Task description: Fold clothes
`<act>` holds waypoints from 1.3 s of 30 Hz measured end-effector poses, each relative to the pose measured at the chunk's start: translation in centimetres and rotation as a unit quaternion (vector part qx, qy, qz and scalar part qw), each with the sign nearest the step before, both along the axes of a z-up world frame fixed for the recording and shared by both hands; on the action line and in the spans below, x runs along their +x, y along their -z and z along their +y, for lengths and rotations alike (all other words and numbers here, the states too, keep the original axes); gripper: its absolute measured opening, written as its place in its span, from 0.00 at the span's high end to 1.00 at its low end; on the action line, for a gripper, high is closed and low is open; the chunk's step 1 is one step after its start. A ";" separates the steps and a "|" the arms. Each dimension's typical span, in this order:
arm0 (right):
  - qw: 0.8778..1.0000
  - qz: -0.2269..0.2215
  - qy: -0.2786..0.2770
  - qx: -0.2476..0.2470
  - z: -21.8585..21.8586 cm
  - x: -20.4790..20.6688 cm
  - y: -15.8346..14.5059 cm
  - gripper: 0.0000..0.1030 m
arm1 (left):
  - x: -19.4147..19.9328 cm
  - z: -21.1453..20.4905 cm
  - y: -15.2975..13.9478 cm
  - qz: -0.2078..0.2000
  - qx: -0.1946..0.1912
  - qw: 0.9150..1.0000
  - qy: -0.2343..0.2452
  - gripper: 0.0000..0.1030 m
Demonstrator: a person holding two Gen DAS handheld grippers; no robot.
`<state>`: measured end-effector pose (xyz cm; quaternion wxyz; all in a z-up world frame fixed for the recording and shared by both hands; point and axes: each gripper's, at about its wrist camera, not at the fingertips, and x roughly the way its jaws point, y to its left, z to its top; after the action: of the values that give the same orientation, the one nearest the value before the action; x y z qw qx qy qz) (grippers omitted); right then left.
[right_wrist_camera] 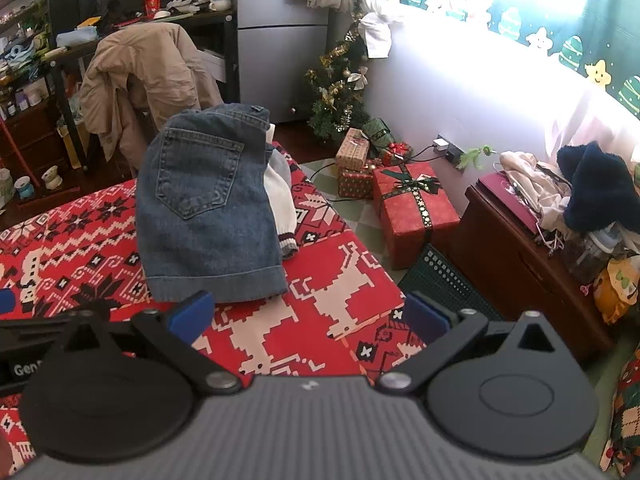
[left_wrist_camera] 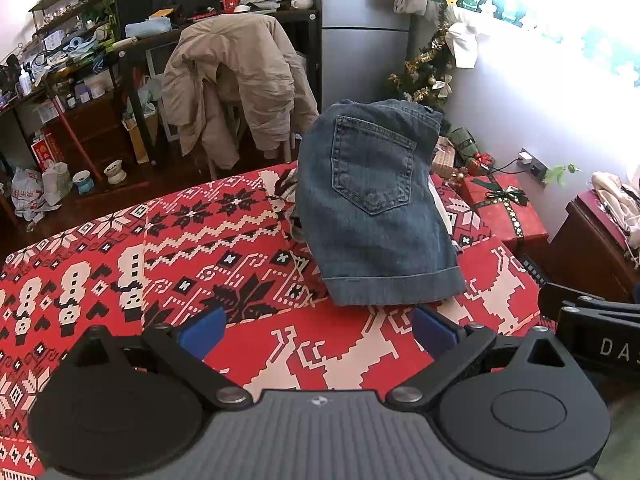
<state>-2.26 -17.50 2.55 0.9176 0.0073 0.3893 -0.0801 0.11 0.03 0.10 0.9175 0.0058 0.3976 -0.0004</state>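
Red patterned cloth (left_wrist_camera: 248,240) covering the table: one. On it, near the far right corner, one pair of denim shorts (left_wrist_camera: 372,208), folded in half, pocket up, lying on top of one white knit garment (right_wrist_camera: 280,196) with a striped cuff. Denim likely medium-weight, stiffish, non-slip; probably best pinched at the thick hem or the waistband. Knit looks soft, floppy, likely to drag along. Two claws: left gripper (left_wrist_camera: 316,330) and right gripper (right_wrist_camera: 306,318), both spread wide, empty, hovering just short of the hem.
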 end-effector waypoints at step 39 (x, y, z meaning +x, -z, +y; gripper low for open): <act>1.000 -0.001 -0.001 -0.008 0.1 -0.6 0.0 0.01 | -1.1 -0.3 0.0 -0.002 0.009 1.000 -0.003 0.02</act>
<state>-2.87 -17.39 2.58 0.9182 -0.0004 0.3876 -0.0818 -0.95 -0.22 0.06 0.9184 0.0128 0.3955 0.0063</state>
